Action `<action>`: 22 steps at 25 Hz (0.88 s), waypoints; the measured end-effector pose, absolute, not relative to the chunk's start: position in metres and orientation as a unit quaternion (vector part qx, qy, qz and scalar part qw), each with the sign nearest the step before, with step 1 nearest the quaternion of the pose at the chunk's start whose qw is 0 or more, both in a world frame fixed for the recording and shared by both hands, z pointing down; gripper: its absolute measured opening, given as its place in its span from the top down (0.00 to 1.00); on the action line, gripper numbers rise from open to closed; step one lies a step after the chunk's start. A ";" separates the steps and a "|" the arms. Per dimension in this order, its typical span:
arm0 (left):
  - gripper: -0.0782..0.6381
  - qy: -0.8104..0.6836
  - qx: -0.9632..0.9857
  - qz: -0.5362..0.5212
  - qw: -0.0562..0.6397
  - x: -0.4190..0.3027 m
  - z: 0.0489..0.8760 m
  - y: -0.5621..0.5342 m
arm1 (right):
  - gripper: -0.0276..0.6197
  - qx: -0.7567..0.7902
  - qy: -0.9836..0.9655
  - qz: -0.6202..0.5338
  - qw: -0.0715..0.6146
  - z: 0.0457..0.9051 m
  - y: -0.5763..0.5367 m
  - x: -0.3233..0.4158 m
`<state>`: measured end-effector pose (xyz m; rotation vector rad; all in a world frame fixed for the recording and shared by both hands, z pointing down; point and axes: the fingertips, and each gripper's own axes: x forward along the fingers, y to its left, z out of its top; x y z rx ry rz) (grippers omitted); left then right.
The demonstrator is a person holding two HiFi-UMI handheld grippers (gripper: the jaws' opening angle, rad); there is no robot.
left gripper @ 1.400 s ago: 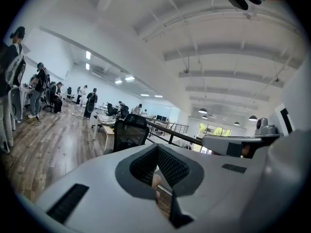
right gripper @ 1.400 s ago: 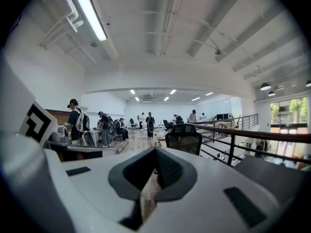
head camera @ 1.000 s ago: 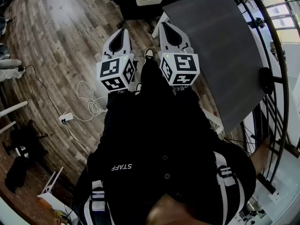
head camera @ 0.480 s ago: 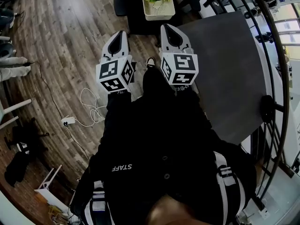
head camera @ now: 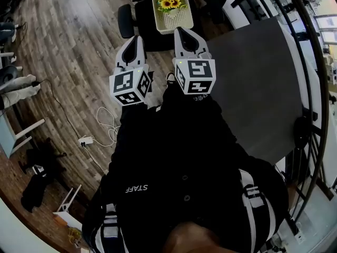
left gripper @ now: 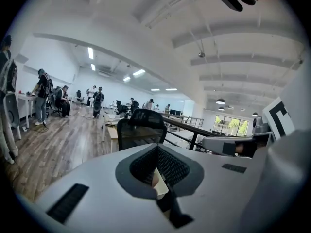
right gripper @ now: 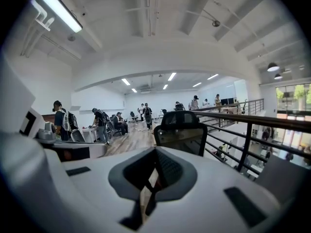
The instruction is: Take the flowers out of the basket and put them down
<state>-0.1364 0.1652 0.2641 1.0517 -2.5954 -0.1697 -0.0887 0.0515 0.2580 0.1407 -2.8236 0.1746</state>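
A white basket [head camera: 172, 15] holding yellow flowers [head camera: 169, 1] stands on a dark surface at the top of the head view. My left gripper [head camera: 136, 38] and right gripper [head camera: 181, 31] are held side by side in front of my body, pointing toward the basket and short of it. Both are shut with nothing between the jaws. In the left gripper view the left gripper [left gripper: 158, 149] points level at a black office chair [left gripper: 141, 126]. The right gripper [right gripper: 156, 152] faces the same chair [right gripper: 181, 126]. Neither gripper view shows the basket.
A grey table [head camera: 253, 83] lies to the right, with a black railing [head camera: 310, 88] beyond it. A black chair [head camera: 126, 20] stands left of the basket. White cables [head camera: 105, 121] and a power strip [head camera: 84, 140] lie on the wooden floor. People work at desks far off [left gripper: 46, 98].
The basket of flowers has come fully into the head view and sits closer to the grippers. Both grippers have stayed shut and side by side.
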 end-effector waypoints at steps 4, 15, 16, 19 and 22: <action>0.89 -0.907 0.376 -0.048 0.185 -0.155 0.277 0.133 | 0.94 0.049 -0.983 0.070 0.164 0.267 0.029 -0.107; 0.89 -0.893 0.372 -0.045 0.248 -0.181 0.344 0.115 | 0.94 0.052 -0.971 0.086 0.216 0.332 0.011 -0.137; 0.89 -0.892 0.372 -0.045 0.253 -0.185 0.351 0.114 | 0.94 0.052 -0.971 0.086 0.218 0.338 0.010 -0.142; 0.89 -0.888 0.374 -0.045 0.263 -0.205 0.369 0.111 | 0.94 0.052 -0.970 0.086 0.222 0.355 0.008 -0.167; 0.89 -0.885 0.371 -0.044 0.276 -0.228 0.394 0.107 | 0.94 0.057 -0.968 0.080 0.232 0.380 0.005 -0.194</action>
